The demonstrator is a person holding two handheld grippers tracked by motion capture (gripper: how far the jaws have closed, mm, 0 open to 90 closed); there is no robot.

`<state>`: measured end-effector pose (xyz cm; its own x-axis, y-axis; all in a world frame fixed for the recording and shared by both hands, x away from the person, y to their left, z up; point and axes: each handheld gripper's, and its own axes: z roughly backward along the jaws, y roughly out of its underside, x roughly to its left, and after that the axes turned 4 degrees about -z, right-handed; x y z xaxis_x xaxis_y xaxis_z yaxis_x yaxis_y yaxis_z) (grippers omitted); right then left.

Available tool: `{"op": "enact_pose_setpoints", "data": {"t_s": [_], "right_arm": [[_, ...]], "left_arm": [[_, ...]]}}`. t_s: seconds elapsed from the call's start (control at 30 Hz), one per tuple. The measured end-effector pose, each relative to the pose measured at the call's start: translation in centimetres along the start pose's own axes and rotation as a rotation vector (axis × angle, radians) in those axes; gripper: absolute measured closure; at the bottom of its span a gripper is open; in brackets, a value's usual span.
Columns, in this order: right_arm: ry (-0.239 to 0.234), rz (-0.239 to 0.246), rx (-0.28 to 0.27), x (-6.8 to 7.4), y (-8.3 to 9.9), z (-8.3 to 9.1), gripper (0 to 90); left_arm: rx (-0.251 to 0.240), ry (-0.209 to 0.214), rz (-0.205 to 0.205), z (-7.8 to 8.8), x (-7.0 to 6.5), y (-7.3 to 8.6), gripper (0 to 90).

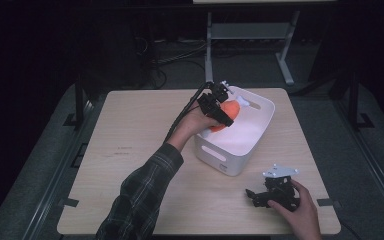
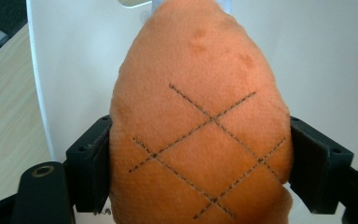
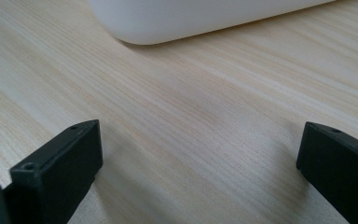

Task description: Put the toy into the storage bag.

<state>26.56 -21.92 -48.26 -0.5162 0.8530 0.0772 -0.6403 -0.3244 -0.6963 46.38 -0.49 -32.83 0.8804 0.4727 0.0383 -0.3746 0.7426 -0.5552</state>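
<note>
Orange plush fills my left gripper view: a soft toy [image 2: 200,135] stitched with a dark crosshatch, squeezed between the two black jaws, one pad pressing each flank. From the high view my left gripper [image 1: 219,106] sits at about 12 o'clock from the table's centre, over the near-left rim of the white bin [image 1: 260,131], with the orange toy [image 1: 230,113] held above the bin's open top. A small white piece pokes out at the toy's far end; I cannot tell what it is. My left arm, in a plaid sleeve [image 1: 140,195], reaches up from 6 o'clock toward it.

The bin stands just right of centre on the pale wood table [image 1: 130,150], turned at an angle, with a slot handle in its near wall.

Further right, at about 4 o'clock, my right gripper [image 1: 252,196] rests low on the table, near the bin's closest corner but apart from it. In the right gripper view its jaws stand wide apart with bare wood grain [image 3: 191,130] between them, and the bin's rounded white base [image 3: 186,18] lies ahead at 12 o'clock
</note>
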Motion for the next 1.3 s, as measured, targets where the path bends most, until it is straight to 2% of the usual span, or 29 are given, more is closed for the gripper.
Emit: {"op": "enact_pose_setpoints", "data": {"t_s": [0.2, 0.5, 0.7, 0.9, 1.07, 1.3], "right_arm": [[0.000, 0.000, 0.000, 0.0, 0.0, 0.0, 0.0], [0.000, 0.000, 0.000, 0.0, 0.0, 0.0, 0.0], [0.000, 0.000, 0.000, 0.0, 0.0, 0.0, 0.0], [0.000, -0.002, 0.001, 0.0, 0.0, 0.0, 0.0], [-0.001, -0.002, 0.001, 0.0, 0.0, 0.0, 0.0], [0.000, -0.002, 0.001, 0.0, 0.0, 0.0, 0.0]], "left_arm": [[0.000, 0.003, 0.013, -0.2, 0.0, 0.2, 17.9], [0.014, -0.008, 0.002, -0.3, 0.0, 0.2, 14.5], [-0.005, -0.011, 0.005, 0.2, 0.0, 0.2, 14.4], [-0.025, -0.006, 0.004, 1.3, 0.0, 0.4, 14.5], [-0.050, 0.003, -0.010, 2.7, 0.0, 0.8, 14.5], [-0.075, 0.003, -0.005, 4.4, 0.3, 1.9, 13.8]]}}
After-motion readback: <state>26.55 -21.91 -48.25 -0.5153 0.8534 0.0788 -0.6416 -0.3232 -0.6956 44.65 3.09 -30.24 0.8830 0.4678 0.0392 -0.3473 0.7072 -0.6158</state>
